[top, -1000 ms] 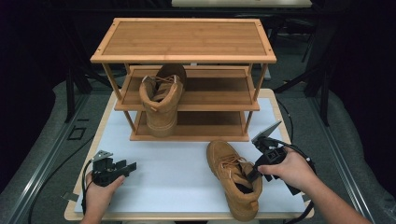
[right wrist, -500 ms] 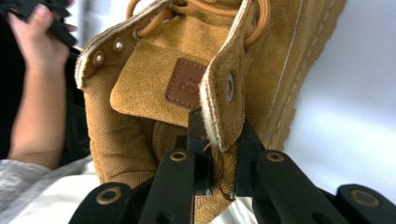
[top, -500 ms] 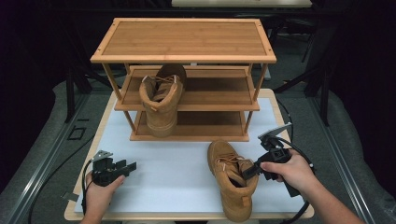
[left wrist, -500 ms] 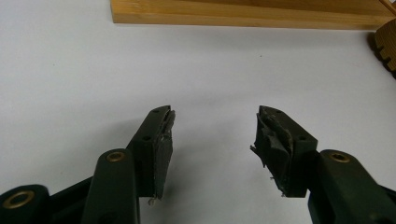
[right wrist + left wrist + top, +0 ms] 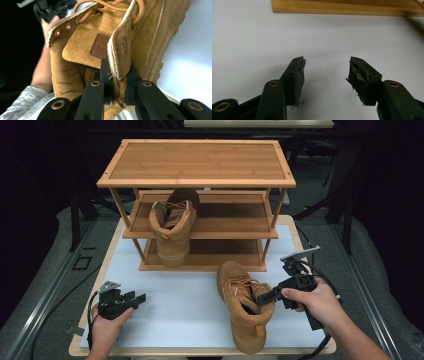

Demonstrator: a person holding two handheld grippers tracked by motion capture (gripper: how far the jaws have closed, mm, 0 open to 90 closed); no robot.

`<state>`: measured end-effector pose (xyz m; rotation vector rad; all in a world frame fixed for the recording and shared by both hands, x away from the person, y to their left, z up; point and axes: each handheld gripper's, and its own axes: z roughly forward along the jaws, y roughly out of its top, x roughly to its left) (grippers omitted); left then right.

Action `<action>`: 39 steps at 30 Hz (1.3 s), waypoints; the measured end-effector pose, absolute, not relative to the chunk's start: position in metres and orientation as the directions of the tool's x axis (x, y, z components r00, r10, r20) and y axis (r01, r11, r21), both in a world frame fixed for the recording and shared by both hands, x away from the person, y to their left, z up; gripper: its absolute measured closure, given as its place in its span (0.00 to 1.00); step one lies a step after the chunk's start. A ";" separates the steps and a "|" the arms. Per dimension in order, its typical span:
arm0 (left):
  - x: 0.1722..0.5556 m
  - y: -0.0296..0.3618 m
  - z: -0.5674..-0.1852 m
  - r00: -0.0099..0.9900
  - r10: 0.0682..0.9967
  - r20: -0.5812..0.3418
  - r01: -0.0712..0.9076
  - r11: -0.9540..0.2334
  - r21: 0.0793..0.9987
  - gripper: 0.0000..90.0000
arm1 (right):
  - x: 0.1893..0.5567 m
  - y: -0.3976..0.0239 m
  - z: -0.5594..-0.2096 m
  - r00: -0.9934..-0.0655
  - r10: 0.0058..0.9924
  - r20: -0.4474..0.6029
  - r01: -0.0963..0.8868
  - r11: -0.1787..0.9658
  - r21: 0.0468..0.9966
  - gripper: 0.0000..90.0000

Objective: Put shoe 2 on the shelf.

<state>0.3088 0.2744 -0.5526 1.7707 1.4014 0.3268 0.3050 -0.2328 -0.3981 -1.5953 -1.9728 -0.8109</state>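
A tan suede boot (image 5: 243,308) stands on the white table top near the front right, toe toward the rack. My right gripper (image 5: 263,296) is shut on the boot's collar flap; in the right gripper view its two jaws pinch the flap (image 5: 119,67) beside the tongue. A second tan boot (image 5: 172,226) sits on the middle shelf of the bamboo rack (image 5: 200,180), heel hanging over the front. My left gripper (image 5: 136,298) rests low at the front left, open, with nothing between its fingertips (image 5: 297,75) in the left gripper view.
The three-tier bamboo rack takes up the back half of the table (image 5: 185,295). Its bottom board (image 5: 347,8) lies ahead of the left gripper. Cables trail off both grippers. Dark floor and metal frames surround the table.
The right gripper has dropped and swung in toward the boot's collar and closed on its flap. The boot has shifted slightly. The left gripper has stayed put.
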 end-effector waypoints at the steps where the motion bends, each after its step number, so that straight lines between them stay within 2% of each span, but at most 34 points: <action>1: 0.309 0.275 -0.552 0.343 0.896 -0.282 0.680 -0.029 0.733 0.51 | 0.304 -0.233 -0.394 -0.204 0.695 0.689 0.979 0.143 0.146 0.91; 13: 0.309 0.274 -0.552 0.341 0.898 -0.279 0.677 -0.029 0.735 0.51 | 0.297 -0.236 -0.347 -0.225 0.646 0.729 0.973 0.106 0.206 0.91; 27: 0.309 0.274 -0.553 0.340 0.897 -0.281 0.680 -0.028 0.732 0.51 | 0.295 -0.233 -0.321 -0.251 0.639 0.727 0.964 0.097 0.248 0.90; 39: 0.309 0.274 -0.554 0.339 0.898 -0.282 0.680 -0.027 0.732 0.51 | 0.294 -0.233 -0.279 -0.285 0.617 0.733 0.951 0.086 0.297 0.90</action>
